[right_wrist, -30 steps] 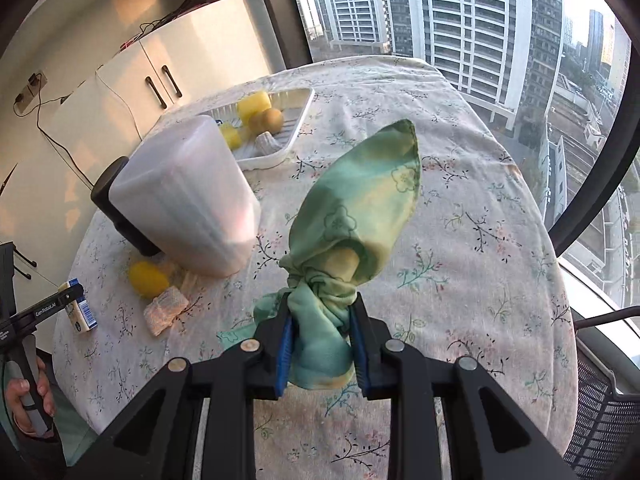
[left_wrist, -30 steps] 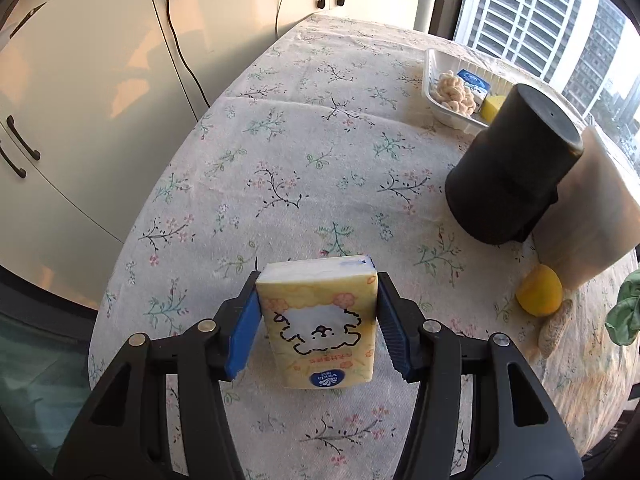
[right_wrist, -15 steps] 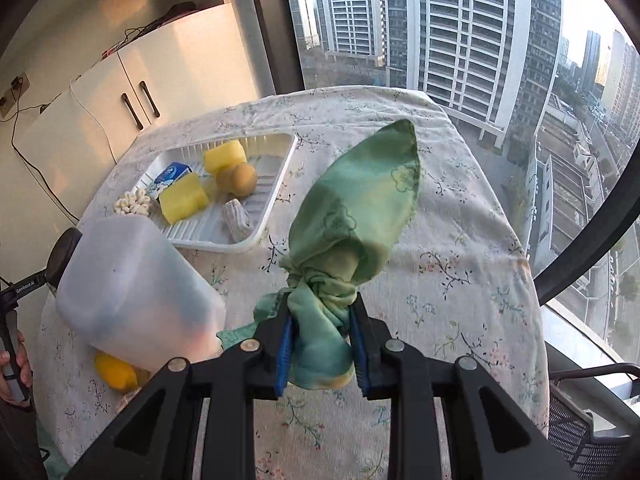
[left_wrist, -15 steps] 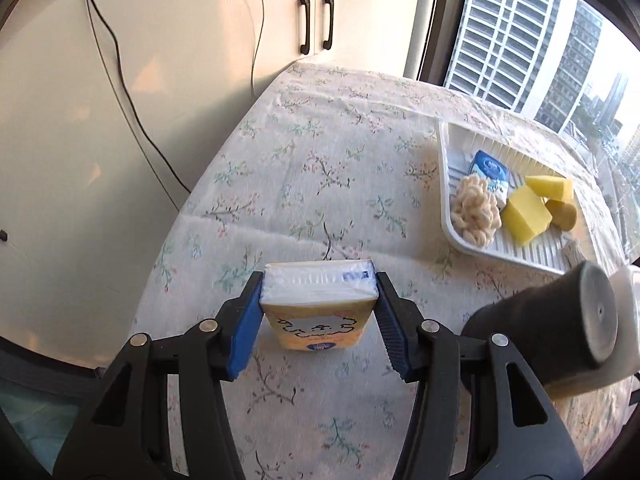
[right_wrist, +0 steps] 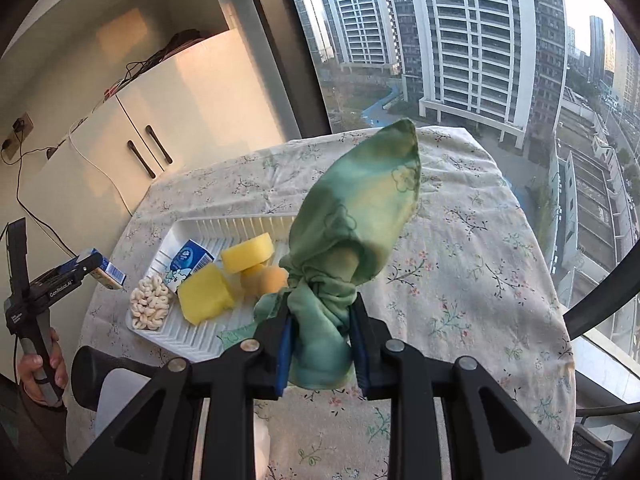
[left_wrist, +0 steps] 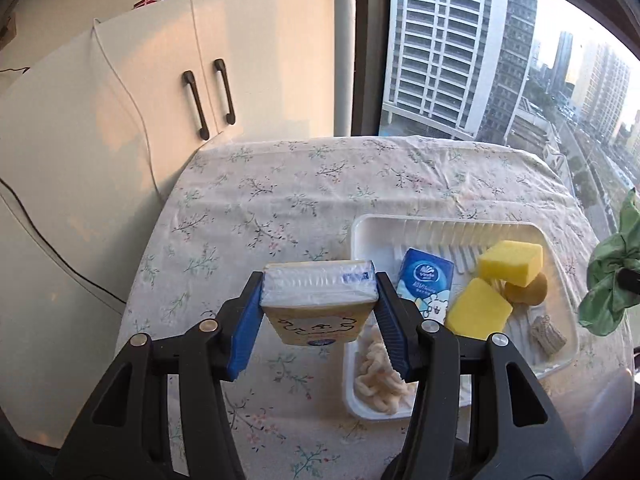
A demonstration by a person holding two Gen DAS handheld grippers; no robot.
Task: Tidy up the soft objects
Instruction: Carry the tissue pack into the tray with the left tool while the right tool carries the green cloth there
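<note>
Carry step: left gripper [left_wrist: 318, 312] jaws clenched on tissue pack [left_wrist: 318, 298], held above bench beside tray [left_wrist: 558, 354]; right gripper [right_wrist: 322, 344] grips green cloth [right_wrist: 352, 232]. Next: likely lower both into tray, release.

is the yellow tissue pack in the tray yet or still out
Out. The yellow tissue pack is clamped in the left gripper, held in the air beside the white tray.

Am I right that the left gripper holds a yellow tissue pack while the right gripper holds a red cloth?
Not quite: the cloth in the right gripper is green, as the right wrist view shows. The left gripper does hold the yellow tissue pack.
</note>
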